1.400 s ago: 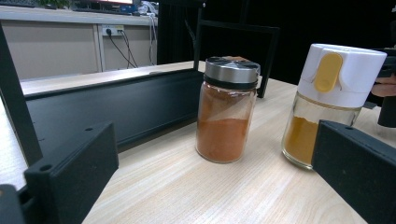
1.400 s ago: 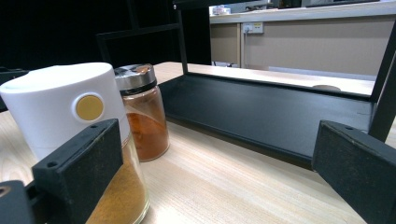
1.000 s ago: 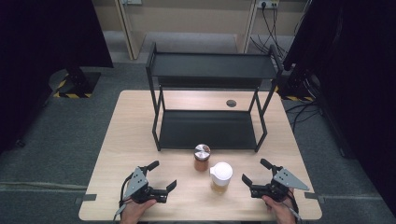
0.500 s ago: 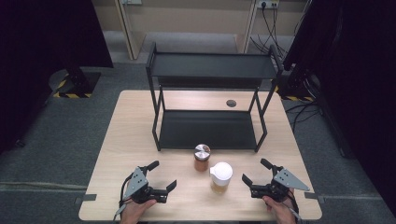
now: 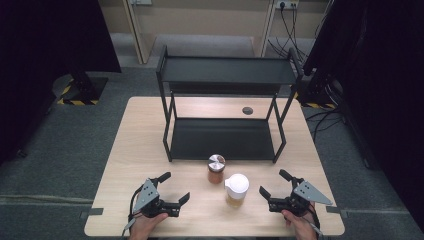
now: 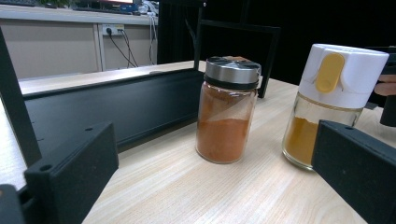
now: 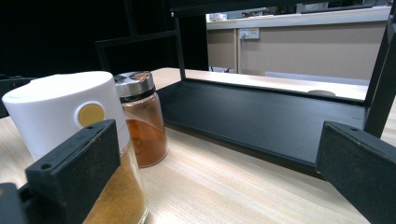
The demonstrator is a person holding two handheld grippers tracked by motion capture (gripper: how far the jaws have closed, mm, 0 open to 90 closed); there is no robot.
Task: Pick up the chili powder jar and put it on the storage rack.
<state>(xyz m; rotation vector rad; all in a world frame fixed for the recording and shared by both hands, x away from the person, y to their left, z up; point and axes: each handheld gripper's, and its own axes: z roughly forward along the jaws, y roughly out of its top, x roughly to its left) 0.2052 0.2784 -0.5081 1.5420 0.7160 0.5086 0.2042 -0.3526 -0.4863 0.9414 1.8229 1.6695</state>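
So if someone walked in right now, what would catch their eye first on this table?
Probably the two spice jars standing close together near the front middle of the table: a steel-lidded jar of red-brown powder and a white-capped jar of yellow powder. Behind them stands a black two-tier rack. The left gripper and right gripper flank the jars, jaws wide open.

Spice jars: two, a metal-lidded jar [image 5: 216,169] of red-brown powder and a white-capped jar [image 5: 236,190] of yellow powder, both ahead of the jaws.
Grippers: two, the left gripper [image 5: 173,190] and the right gripper [image 5: 274,184], each with two black jaws.
Racks: one black two-shelf rack [image 5: 227,70] beyond the jars.
Tables: one wooden table [image 5: 135,150].
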